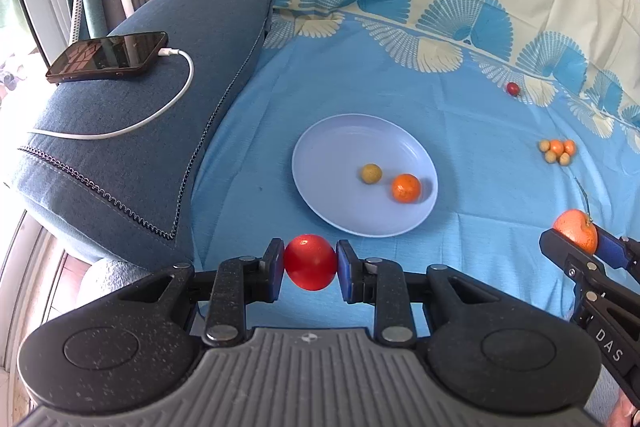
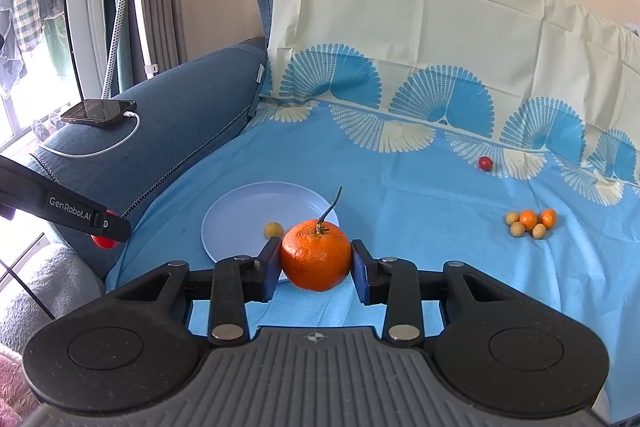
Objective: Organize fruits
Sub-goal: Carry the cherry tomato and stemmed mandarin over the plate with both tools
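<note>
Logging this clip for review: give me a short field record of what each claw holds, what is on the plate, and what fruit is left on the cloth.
left claw: shut on red tomato
right claw: shut on stemmed orange
plate: small orange and yellowish fruit
cloth: cluster of small fruits, lone red fruit
sofa arm: phone charging

Bright daylight, seemingly from the overexposed window (image 2: 16, 75) at left, gives soft shadows; fisheye bending curves the sharp edges.
</note>
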